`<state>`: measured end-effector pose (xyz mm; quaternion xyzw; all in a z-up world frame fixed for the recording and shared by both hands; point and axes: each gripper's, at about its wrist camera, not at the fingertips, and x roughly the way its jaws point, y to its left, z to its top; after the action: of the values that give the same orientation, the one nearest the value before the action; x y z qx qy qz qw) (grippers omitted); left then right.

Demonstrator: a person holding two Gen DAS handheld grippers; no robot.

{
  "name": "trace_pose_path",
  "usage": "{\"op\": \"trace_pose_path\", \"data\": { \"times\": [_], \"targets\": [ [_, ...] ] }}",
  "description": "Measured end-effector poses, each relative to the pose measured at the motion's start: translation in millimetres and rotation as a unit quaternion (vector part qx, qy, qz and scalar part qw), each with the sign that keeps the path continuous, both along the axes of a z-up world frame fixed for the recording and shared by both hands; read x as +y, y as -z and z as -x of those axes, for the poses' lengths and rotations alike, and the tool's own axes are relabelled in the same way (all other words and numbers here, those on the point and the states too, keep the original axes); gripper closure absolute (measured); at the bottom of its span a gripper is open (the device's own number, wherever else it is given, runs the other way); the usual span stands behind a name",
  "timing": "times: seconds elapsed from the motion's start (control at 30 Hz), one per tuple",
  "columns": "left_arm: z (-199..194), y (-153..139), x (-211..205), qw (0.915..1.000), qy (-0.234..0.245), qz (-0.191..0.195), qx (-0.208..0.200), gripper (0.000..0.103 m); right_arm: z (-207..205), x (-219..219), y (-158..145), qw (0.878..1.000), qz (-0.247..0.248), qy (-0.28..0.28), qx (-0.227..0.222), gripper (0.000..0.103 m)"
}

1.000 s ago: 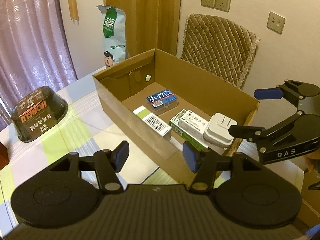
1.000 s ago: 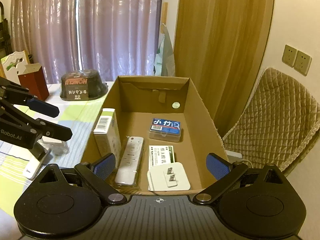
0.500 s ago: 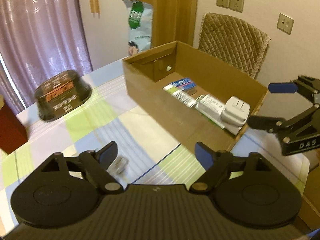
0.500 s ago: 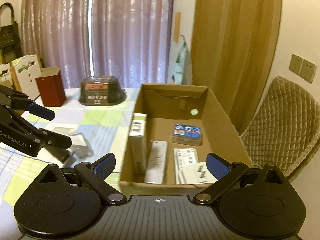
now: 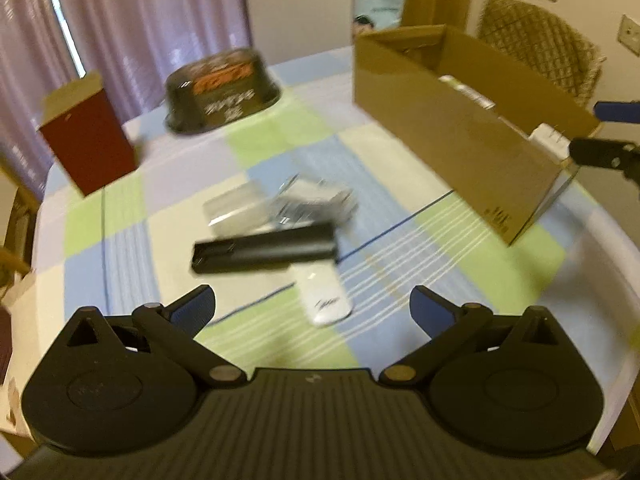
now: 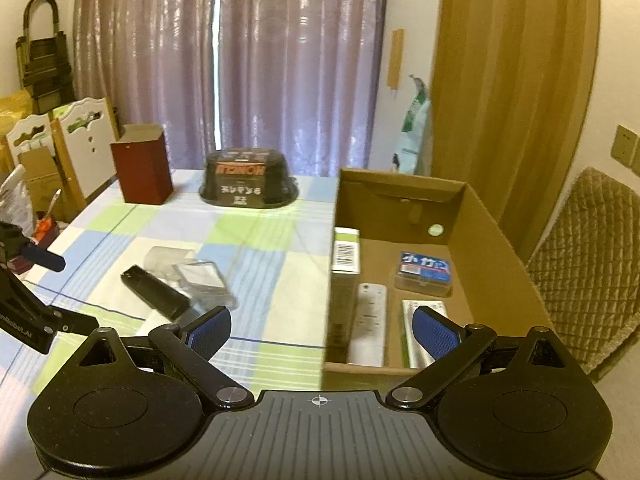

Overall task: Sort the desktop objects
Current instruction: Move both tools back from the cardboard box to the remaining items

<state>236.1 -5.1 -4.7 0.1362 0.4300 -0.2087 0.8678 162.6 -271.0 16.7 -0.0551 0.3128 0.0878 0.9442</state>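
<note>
Left gripper [image 5: 312,304] has swung off the cardboard box [image 5: 460,136] toward the black remote [image 5: 264,248] at its 12 o'clock, jaws spread and empty. Right gripper [image 6: 322,326] hangs wide open too, so I'd guess the remote goes next.

My left wrist view is smeared by motion. The clear plastic pieces [image 5: 280,204] on the worktop [image 5: 400,168] blur together; I cannot count them or read their shape. The black bar [image 5: 264,248] lies across a white object [image 5: 324,296], hiding its far end, and I cannot tell what either is. Lettering on the dark bowl [image 5: 224,88] is unreadable here. The cardboard box [image 5: 460,140] wall hides nearly all its contents. The right hand-held gripper [image 5: 608,132] is cut by the frame edge. In my right wrist view, that gripper's own finger [image 6: 434,330] covers part of the white-green carton [image 6: 416,320].
</note>
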Motion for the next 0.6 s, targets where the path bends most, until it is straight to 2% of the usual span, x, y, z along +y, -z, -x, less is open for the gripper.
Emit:
{"op": "trace_pose_path", "data": {
  "times": [0.27, 0.6],
  "targets": [
    [11, 8, 21, 0.9997, -0.021, -0.009, 0.012, 0.001, -2, 26, -1, 0.999, -0.014, -0.046, -0.010, 0.004],
    [15, 16, 39, 0.9988, -0.042, -0.012, 0.020, 0.001, -3, 56, 8, 0.996, -0.011, -0.088, -0.001, 0.004]
  ]
}}
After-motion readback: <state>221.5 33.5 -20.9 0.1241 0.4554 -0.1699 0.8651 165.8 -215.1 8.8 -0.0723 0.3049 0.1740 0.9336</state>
